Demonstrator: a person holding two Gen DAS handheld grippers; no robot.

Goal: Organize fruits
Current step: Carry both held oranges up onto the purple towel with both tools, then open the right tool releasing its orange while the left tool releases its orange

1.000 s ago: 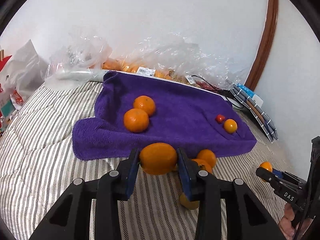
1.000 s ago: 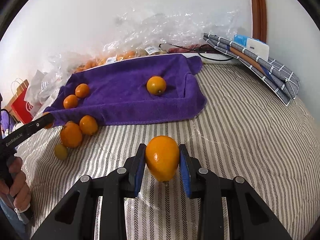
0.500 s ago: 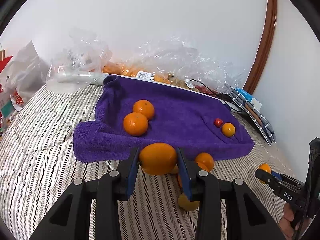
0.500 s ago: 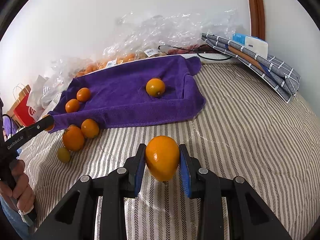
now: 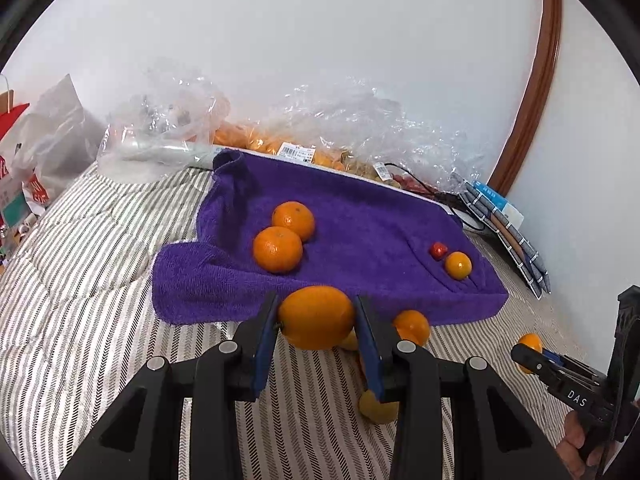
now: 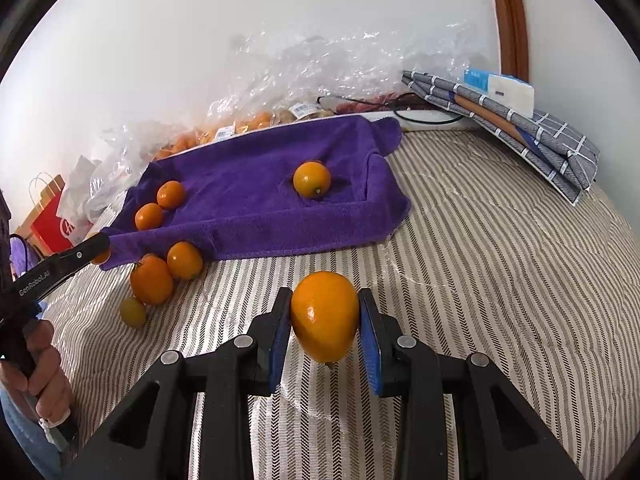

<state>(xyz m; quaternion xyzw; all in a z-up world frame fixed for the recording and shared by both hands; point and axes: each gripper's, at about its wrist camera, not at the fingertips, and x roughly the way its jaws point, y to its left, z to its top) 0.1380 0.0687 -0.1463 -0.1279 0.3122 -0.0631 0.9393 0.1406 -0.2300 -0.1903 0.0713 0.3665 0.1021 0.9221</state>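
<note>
Striped bedding [image 6: 480, 280] lies bare right of the purple towel [image 6: 248, 196]; both jaws grip oranges

Bright, even daylight; soft faint shadows; glare on plastic bags [image 6: 320, 64]; sharp focus; fisheye bending, dark corners.

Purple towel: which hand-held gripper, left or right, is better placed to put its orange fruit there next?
Probably left. The left hand-held gripper holds its fruit at the purple towel edge; the right hand-held gripper is farther back.
</note>
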